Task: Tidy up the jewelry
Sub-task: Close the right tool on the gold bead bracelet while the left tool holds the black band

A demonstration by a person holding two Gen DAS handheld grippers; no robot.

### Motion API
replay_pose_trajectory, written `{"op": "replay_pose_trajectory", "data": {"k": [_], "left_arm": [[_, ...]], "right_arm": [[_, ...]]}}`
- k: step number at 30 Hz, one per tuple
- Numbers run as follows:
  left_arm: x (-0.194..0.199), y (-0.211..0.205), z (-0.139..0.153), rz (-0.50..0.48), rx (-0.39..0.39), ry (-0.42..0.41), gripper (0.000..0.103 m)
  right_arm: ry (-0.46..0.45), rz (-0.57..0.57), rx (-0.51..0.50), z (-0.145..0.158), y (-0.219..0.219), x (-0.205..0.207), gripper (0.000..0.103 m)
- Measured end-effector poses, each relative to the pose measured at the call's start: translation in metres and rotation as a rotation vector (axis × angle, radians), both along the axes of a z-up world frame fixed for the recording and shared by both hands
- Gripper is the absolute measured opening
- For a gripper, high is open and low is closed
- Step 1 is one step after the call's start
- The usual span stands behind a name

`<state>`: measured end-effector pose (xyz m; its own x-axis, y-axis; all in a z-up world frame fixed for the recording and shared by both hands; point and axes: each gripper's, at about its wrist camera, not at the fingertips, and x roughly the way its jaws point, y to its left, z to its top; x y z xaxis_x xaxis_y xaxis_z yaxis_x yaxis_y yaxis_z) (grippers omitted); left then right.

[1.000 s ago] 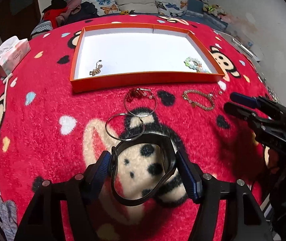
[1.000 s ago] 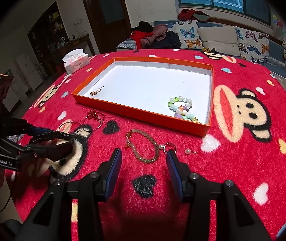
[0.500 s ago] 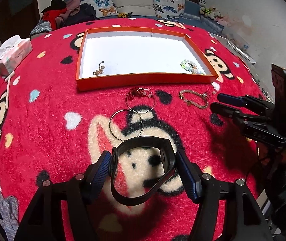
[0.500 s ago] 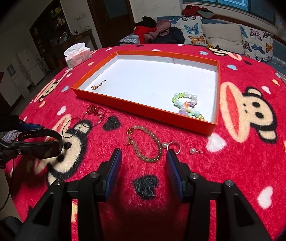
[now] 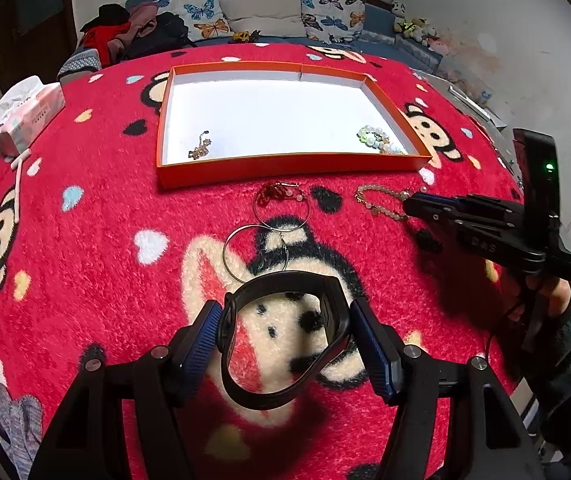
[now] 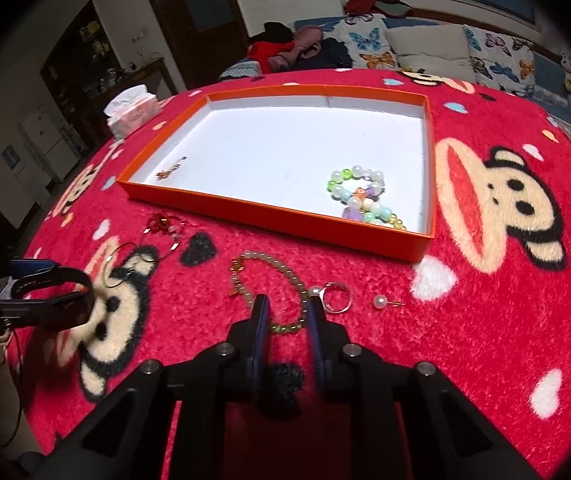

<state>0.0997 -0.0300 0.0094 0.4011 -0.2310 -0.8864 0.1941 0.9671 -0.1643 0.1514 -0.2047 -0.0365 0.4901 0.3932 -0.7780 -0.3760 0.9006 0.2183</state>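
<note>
My left gripper [image 5: 285, 320] is shut on a black wristband [image 5: 281, 396] and holds it above the red blanket; it also shows in the right wrist view [image 6: 53, 292]. My right gripper [image 6: 285, 312] is low over a beige bead bracelet [image 6: 269, 260], its jaws narrowed around the bracelet's near part. The orange tray [image 5: 285, 166] with a white floor holds a small gold piece [image 5: 200, 150] and a pastel bead bracelet [image 6: 359, 196]. Two wire hoops [image 5: 255, 254], a red charm [image 5: 271, 192], a ring [image 6: 337, 296] and a pearl stud [image 6: 381, 302] lie on the blanket.
A tissue box [image 5: 29, 116] stands at the far left of the red monkey-print blanket [image 5: 85, 240]. A sofa with butterfly cushions [image 5: 261, 12] and piled clothes lies behind the tray. A grey cloth [image 5: 17, 432] lies at the near left edge.
My left gripper has lifted and drawn back with the wristband. My right gripper has come down to the beige bracelet and its jaws have narrowed.
</note>
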Motion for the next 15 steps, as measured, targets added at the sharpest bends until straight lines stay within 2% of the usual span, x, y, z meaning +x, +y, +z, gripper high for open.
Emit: {"op": "replay_pose_trajectory", "data": {"k": [6,10,15], "left_arm": [[0.0,0.001,0.005,-0.002,-0.008,-0.015,0.069],[0.0,0.003,0.009,-0.001,-0.015,-0.026,0.069],[0.001,0.009,0.013,0.015,-0.027,-0.037,0.069]], "right_arm": [[-0.01,-0.01,-0.043,-0.004,0.004,0.002,0.019],[-0.046,-0.013,-0.109,-0.005,0.011,0.002,0.009],[-0.08,0.005,-0.136,0.003,0.016,-0.007,0.008]]}}
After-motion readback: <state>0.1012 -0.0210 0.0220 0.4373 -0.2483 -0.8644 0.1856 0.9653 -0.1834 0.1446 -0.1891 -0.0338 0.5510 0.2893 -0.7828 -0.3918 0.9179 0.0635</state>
